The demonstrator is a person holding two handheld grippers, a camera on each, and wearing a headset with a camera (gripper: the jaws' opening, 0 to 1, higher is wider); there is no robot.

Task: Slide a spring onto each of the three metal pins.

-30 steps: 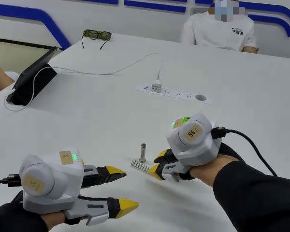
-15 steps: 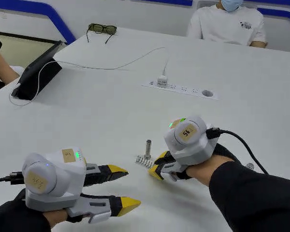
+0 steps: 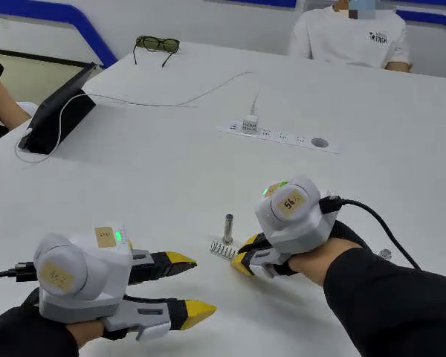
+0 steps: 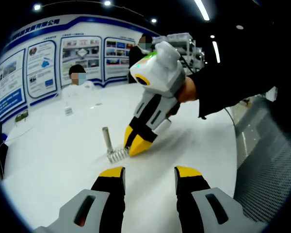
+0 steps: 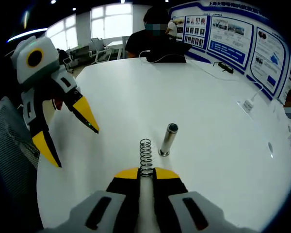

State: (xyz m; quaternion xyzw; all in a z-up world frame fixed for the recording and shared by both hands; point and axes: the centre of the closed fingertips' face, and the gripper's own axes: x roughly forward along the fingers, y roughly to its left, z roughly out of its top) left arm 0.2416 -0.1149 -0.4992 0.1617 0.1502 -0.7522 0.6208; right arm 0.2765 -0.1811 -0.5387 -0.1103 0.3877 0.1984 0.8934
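A single metal pin (image 3: 228, 228) stands upright on the white table (image 3: 163, 171); it also appears in the right gripper view (image 5: 167, 140) and left gripper view (image 4: 107, 141). My right gripper (image 3: 240, 262) is shut on one end of a spring (image 3: 223, 250), which lies nearly level with its free end beside the pin's base (image 5: 145, 155). My left gripper (image 3: 187, 285) stands open at the near left with nothing between its yellow-tipped fingers (image 4: 148, 171). In the left gripper view the right gripper (image 4: 136, 143) shows, holding the spring (image 4: 117, 154).
A power strip (image 3: 281, 137) with a plugged charger and cable lies mid-table. A tablet on a stand (image 3: 56, 111) is far left, glasses (image 3: 156, 44) at the back. A person in white (image 3: 349, 37) sits across. A small metal part (image 3: 386, 253) lies right of my arm.
The right gripper has carried the spring closer to the pin, so its free end now sits near the pin's base. The head camera shifted. The left gripper stays put.
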